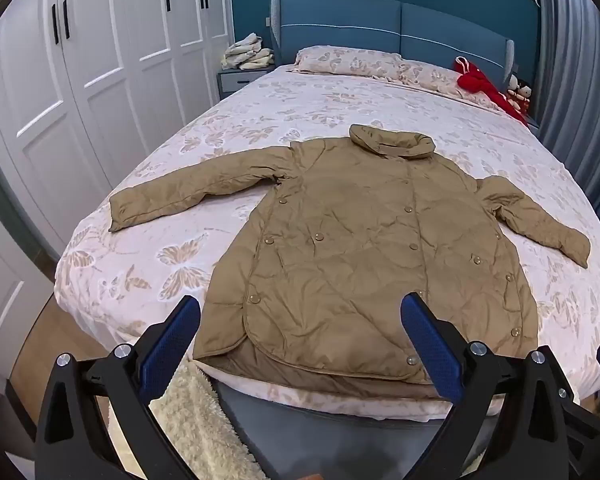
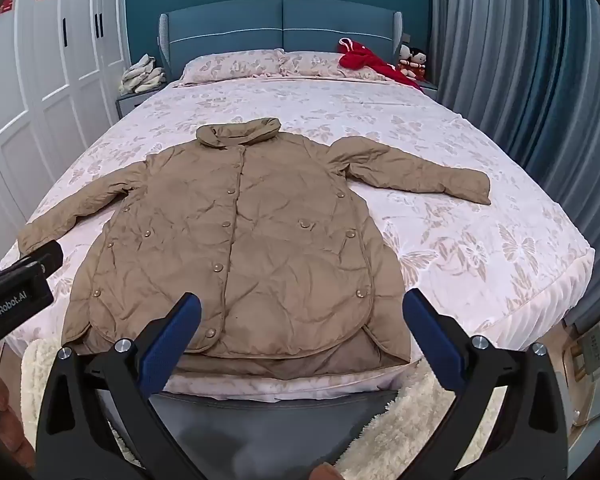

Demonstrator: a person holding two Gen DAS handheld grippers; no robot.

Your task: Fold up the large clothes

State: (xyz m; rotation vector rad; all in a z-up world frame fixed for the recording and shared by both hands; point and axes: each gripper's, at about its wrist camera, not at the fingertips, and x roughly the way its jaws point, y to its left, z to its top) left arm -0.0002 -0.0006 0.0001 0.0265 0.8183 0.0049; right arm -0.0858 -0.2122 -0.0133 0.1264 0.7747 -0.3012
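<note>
Bedroom setting: teal wall, padded blue headboard, white wardrobe along one side, grey-blue curtain along the other.

Bed, floral pink-and-tan cover, serves as the working surface.

Item for folding: tan quilted coat, buttoned shut, laid front-up near the foot of the bed, collar toward the pillows, both sleeves spread outward, hem at the bed's near edge.

Left tool: jaws wide apart, nothing between them, hovering above the hem, not touching cloth.

Right tool: likewise spread wide and empty, over the hem.

Step in hand, as judged: the start; coat is flattened and no fold appears made. Next move probably calls for each tool to travel out to a sleeve cuff or shoulder, pinch the puffy fabric firmly, and carry it inward across the chest.

View differences: the left wrist view shows one sleeve's cuff whole at the bed's side; the right wrist view shows the opposite sleeve fully extended, the body of the left tool at frame edge, part of a hand, and a fleecy cream rug on the floor.

Also present: red garment by the pillows.
</note>
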